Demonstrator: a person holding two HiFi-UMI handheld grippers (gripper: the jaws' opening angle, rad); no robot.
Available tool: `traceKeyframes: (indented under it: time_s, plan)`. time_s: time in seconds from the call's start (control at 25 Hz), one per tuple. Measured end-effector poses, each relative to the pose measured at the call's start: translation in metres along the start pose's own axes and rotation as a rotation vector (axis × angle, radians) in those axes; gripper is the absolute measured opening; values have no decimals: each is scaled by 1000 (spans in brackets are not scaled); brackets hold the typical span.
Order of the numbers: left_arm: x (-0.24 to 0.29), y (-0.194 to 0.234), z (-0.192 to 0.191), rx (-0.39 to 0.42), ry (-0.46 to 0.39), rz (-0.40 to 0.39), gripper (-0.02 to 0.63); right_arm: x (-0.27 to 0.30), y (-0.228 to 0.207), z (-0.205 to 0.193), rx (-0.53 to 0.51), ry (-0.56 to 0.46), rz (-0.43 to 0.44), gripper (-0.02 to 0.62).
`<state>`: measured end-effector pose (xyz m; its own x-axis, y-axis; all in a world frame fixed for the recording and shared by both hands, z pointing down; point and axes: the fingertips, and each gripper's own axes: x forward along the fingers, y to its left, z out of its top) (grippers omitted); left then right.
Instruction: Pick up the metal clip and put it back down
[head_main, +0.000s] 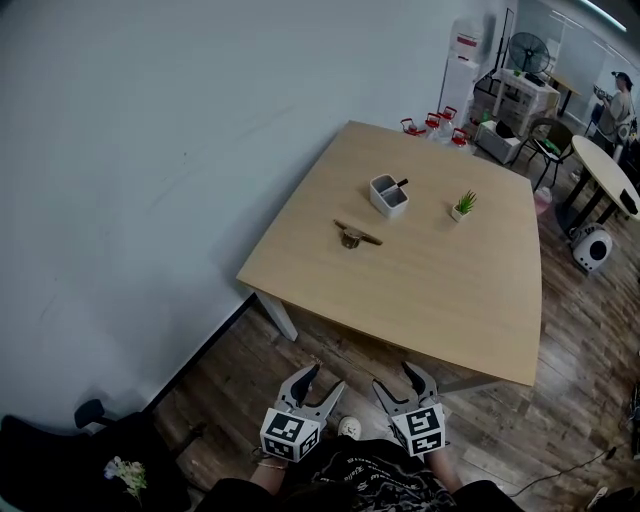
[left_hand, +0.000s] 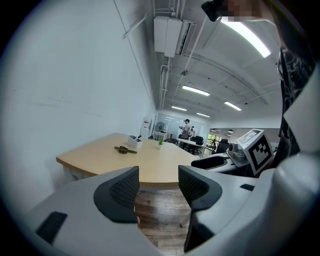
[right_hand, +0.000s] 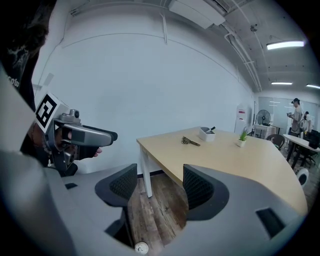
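The metal clip (head_main: 356, 234) lies on the wooden table (head_main: 470, 300), left of centre; it also shows small and far off as the clip (left_hand: 124, 149) in the left gripper view and the clip (right_hand: 189, 141) in the right gripper view. My left gripper (head_main: 322, 379) and right gripper (head_main: 406, 377) are held low in front of the person's body, short of the table's near edge, both open and empty. Between the left gripper's (left_hand: 158, 187) jaws I see only floor; the right gripper (right_hand: 159, 186) likewise frames bare floor.
A white holder (head_main: 388, 195) with a dark pen and a small potted plant (head_main: 463, 206) stand beyond the clip. Red kettles (head_main: 432, 124) sit on the floor past the far edge. A person (head_main: 614, 106), a round table (head_main: 606, 172) and chairs are at far right.
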<state>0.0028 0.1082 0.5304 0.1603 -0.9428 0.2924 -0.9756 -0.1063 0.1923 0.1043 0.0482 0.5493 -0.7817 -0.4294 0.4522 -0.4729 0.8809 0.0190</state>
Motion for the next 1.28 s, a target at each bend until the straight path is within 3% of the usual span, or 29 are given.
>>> traceKeyframes:
  time_s: [0.6,0.96,1.28]
  plan:
    - [42,1,-7,-19,48,-30,242,14,-33,-14,62,32,-17,302]
    - [96,36,19,11,54,-80,242,57,-69,10,89,24,-67,302]
    - [145,93,47,27,61,-103,242,117,-94,44,88,23,-96,302]
